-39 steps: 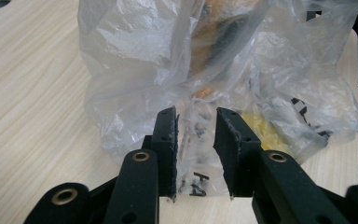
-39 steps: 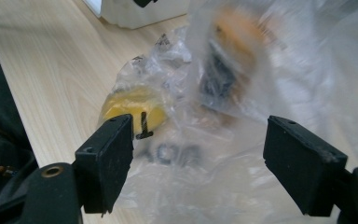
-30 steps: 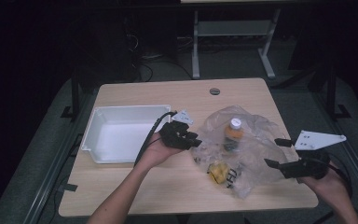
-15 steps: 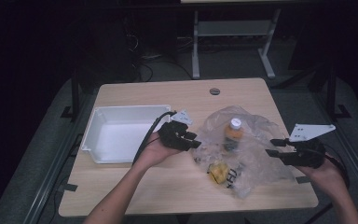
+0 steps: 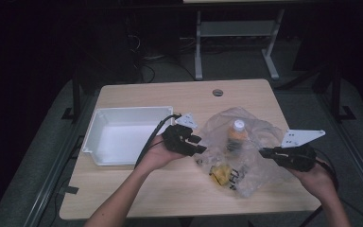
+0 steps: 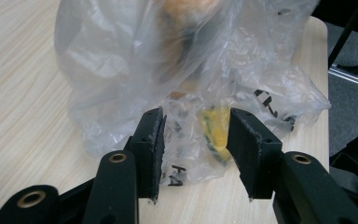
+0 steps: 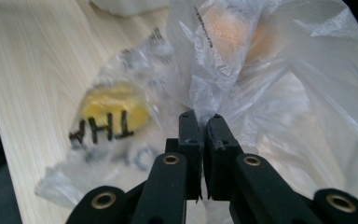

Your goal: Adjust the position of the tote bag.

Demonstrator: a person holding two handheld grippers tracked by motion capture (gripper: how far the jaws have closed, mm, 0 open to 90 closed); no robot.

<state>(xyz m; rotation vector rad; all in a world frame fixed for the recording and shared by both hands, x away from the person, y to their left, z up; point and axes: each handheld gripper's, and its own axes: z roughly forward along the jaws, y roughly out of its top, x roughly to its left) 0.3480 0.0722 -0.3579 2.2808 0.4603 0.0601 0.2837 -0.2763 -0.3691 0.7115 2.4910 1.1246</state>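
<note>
Bag (image 5: 246, 151) sits right of centre in the high view on the table (image 5: 137, 196), clear plastic with a bottle (image 5: 236, 137) and something yellow (image 5: 220, 174) inside. My right claw (image 5: 263, 152) has just been closing and now pinches a fold of the bag's right edge. My left claw (image 5: 199, 144) has been opening, half spread at the left edge, gripping nothing, with the white tray (image 5: 94, 137) further left.
</note>
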